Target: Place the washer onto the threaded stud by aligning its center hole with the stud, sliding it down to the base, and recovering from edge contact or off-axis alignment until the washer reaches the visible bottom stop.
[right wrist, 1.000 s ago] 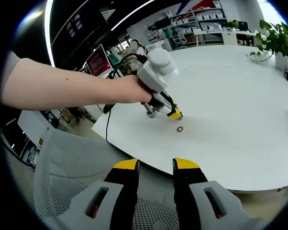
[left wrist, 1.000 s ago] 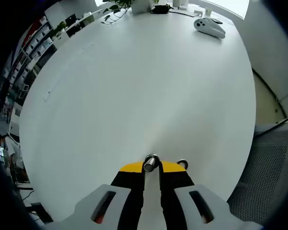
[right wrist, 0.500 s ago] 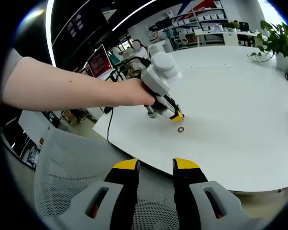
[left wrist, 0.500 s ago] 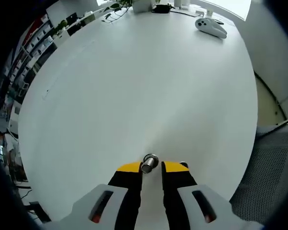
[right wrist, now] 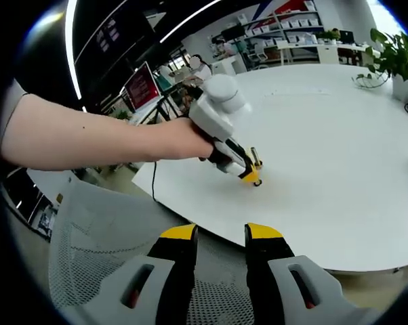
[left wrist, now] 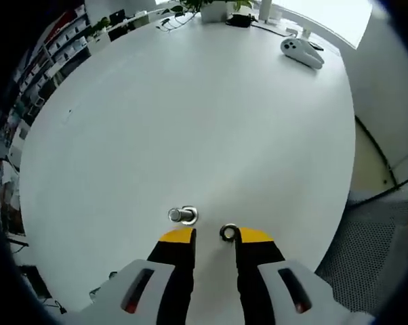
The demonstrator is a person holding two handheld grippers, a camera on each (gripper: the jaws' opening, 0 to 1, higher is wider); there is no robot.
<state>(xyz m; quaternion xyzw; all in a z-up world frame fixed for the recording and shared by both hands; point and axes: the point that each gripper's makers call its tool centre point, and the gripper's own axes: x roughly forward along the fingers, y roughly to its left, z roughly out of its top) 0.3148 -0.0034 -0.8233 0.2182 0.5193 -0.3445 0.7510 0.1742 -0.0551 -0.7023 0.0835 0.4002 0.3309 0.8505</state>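
A short metal threaded stud (left wrist: 182, 215) stands upright on the white round table (left wrist: 190, 115), just beyond my left jaw tip. The small metal washer (left wrist: 228, 233) lies flat on the table by the inner edge of the right jaw tip. My left gripper (left wrist: 215, 237) is open with nothing between its jaws. In the right gripper view a hand holds the left gripper (right wrist: 250, 175) tipped down at the table, the stud (right wrist: 254, 156) just behind its tip and the washer (right wrist: 257, 183) below it. My right gripper (right wrist: 221, 231) stands open off the table's near edge.
A grey mesh chair (right wrist: 102, 257) lies under the right gripper. A person's bare arm (right wrist: 89, 135) reaches in from the left. A white handheld device (left wrist: 301, 53) and potted plants (left wrist: 211, 7) sit at the table's far edge. Shelves and desks stand beyond.
The left gripper opened, released the stud and shifted right, so the stud now stands free by its left jaw and the washer by its right jaw. The right gripper stayed still.
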